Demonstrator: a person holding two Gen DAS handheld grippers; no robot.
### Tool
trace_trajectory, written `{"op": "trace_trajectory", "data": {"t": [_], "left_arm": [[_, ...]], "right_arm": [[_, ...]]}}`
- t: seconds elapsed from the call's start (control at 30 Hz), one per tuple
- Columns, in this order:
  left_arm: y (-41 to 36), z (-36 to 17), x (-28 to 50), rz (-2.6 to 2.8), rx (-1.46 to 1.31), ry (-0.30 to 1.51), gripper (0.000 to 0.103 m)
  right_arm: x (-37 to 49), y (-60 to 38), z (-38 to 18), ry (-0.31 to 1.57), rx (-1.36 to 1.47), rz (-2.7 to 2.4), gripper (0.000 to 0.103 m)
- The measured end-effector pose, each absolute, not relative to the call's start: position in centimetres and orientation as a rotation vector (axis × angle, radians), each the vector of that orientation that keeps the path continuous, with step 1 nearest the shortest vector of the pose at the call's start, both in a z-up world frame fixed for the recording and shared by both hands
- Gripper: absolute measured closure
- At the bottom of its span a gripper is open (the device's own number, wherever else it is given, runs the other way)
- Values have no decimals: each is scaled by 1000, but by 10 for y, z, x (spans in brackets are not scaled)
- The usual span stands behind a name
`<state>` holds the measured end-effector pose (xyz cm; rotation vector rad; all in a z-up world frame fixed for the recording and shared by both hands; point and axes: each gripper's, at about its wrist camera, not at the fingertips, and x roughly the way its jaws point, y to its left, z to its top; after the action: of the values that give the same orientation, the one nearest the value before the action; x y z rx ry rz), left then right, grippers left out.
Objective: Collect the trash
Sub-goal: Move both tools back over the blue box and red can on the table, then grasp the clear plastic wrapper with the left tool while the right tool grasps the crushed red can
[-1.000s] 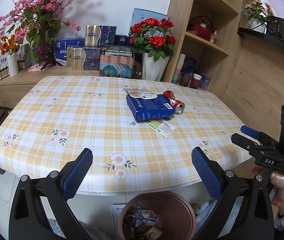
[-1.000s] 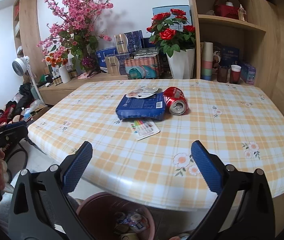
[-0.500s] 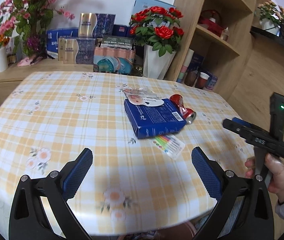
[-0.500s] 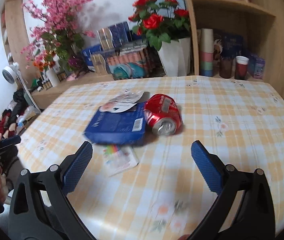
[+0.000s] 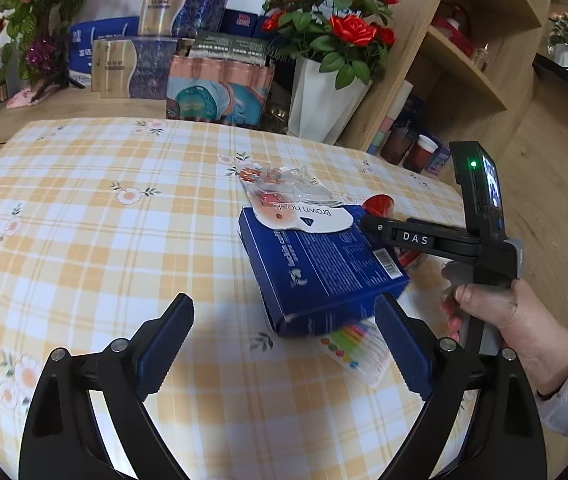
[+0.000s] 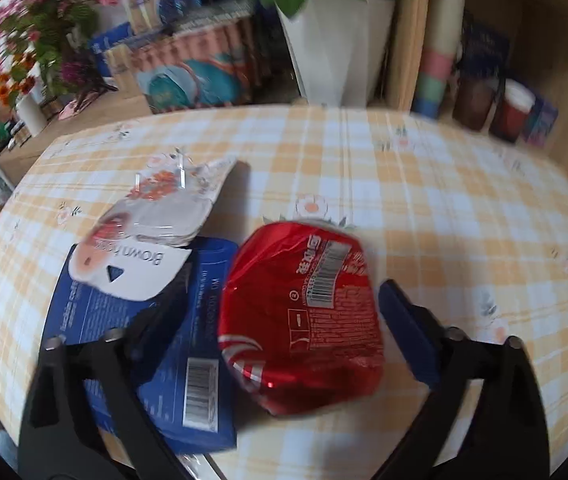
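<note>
A dented red can lies on the checked tablecloth, between the open fingers of my right gripper. Left of it lies a flat blue box with a white and clear blister pack resting on its far end. In the left wrist view my left gripper is open and empty, just short of the blue box. A marker packet lies under the box's near corner. The right gripper's body hides most of the can.
A white vase of red roses, gift boxes and a wooden shelf unit with cups stand behind the table. A pink flower arrangement stands at the far left.
Both grippers have moved forward over the table. The right gripper has come in around the red can. The left gripper has closed in on the blue box. The bin has left view.
</note>
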<state>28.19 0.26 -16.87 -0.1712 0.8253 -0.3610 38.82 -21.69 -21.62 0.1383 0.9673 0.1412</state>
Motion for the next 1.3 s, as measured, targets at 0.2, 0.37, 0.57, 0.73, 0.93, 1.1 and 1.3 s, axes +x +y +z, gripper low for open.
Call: {"op": "trace_trajectory", "data": {"t": [0.2,0.37,0.57,0.73,0.93,1.1,1.3], "left_arm": [[-4,-176,307,-387,-175,864,17],[-10,-178,314,-396,-176,877,20],[-18,-179,316,-413,-181,891,21],[-19,-181,326,-420,-221,923,22],[-13,-185,354,-411,-305,963,25],[-10,-189,387,-379,-369,981,26],[-13,-207,433,-403,-417,1036,25]], "right_arm": [[382,-240,-215,988,299,187,45],[370,-257,-200,975,300,217,61],[360,-292,-190,958,289,164,70],[350,-318,-194,964,287,120,70],[337,-339,-180,896,323,149,81],[328,-369,-176,862,458,158,85],[321,-385,-180,847,520,166,86]]}}
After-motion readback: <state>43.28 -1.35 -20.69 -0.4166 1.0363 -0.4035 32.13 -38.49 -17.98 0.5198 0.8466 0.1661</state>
